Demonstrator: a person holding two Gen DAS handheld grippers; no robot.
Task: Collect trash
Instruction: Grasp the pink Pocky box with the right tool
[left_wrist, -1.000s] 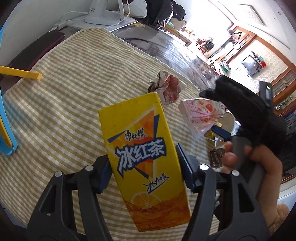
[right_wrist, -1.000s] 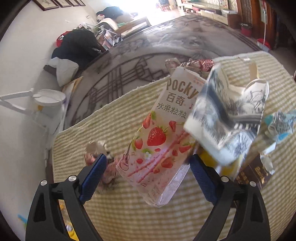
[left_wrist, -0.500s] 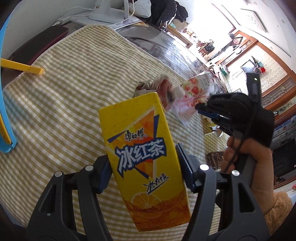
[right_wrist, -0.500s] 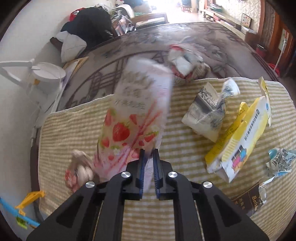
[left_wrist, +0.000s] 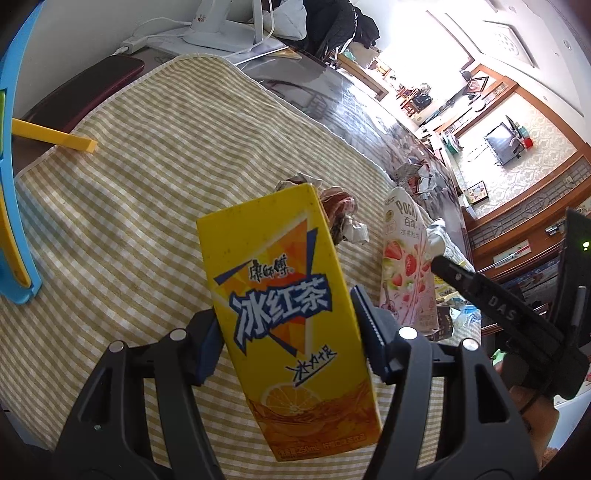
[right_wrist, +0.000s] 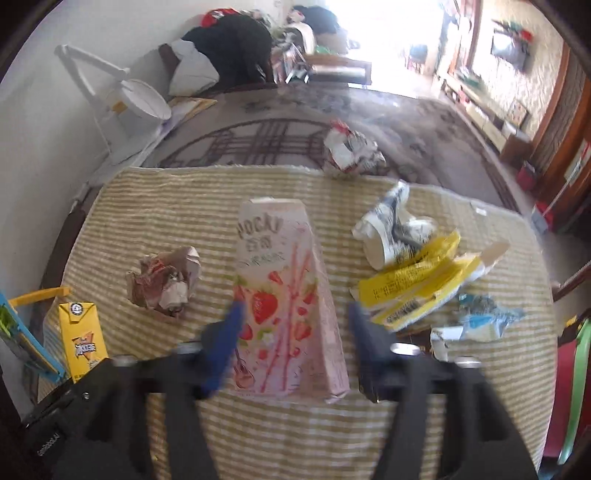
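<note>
Clearly, in the left wrist view the left gripper (left_wrist: 291, 325) is clamped on a yellow tea carton (left_wrist: 284, 314), its pads pressing the two narrow sides about halfway up, and the carton is held above the striped cloth (left_wrist: 147, 192). Such a carton is probably light and, if empty, easy to dent, so a mid-height pinch on the sides looks sensible. Further off to the right stands the pink biscuit box (left_wrist: 406, 266), with a crumpled wrapper (left_wrist: 340, 214) just beyond the carton's top.

From the right wrist view, the right gripper (right_wrist: 293, 343) is spread apart, its fingers flanking the biscuit box (right_wrist: 284, 295) on either side without clearly touching it (motion blur makes contact hard to judge). The box lies in the middle of the cloth (right_wrist: 155, 214). It is thin cardboard, light and crushable, best taken gently across its long side walls. Crumpled wrapper (right_wrist: 166, 284) lies left; a crushed paper cup (right_wrist: 391, 236) and yellow packaging (right_wrist: 417, 288) lie right.
</note>
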